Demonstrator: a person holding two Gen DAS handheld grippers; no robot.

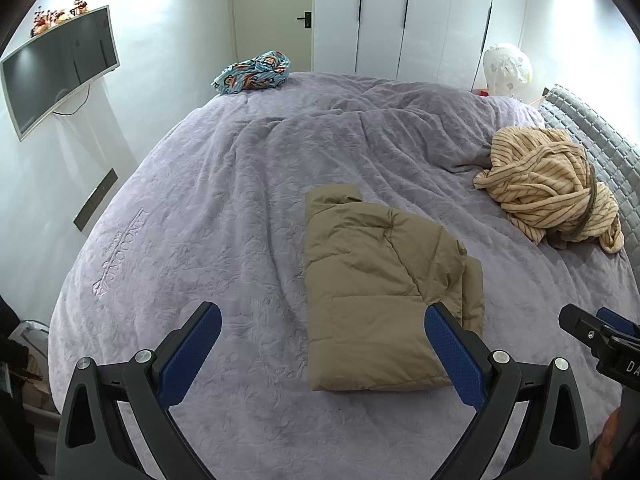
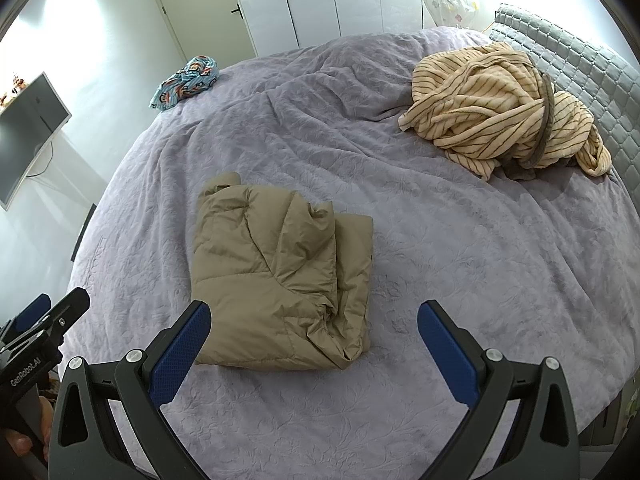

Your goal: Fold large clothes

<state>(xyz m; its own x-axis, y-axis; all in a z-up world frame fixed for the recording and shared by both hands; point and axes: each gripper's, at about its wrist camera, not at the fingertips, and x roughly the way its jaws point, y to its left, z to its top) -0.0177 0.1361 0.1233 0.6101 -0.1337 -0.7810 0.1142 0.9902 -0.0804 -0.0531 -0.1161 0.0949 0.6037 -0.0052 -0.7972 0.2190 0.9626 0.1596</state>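
Covering nearly the whole scene, a lavender embossed plush bedspread (image 1: 200, 208) lies rumpled across the bed, with a grey quilted headboard (image 2: 580, 68) along its right side. White glossy wardrobe doors (image 1: 400, 16) stand behind the far edge, and a wall-mounted flat screen with a pale frame (image 1: 56, 68) hangs on the left wall. A cream fleece garment with thin brown stripes (image 2: 504, 108) sits heaped near the headboard, well apart from everything else. On the near middle of the bedspread rests the tan quilted puffer jacket (image 2: 280, 276), folded into a rough rectangle with a bunched edge on its right side. A small blue cartoon-print cloth (image 1: 254, 72) lies crumpled at the far corner. The left gripper (image 1: 320, 350) hovers above the bedspread with its blue-padded jaws spread wide, holding nothing; its right finger overlaps the jacket's near corner in view. The right gripper (image 2: 314, 346) likewise has its jaws apart and empty, just in front of the jacket.
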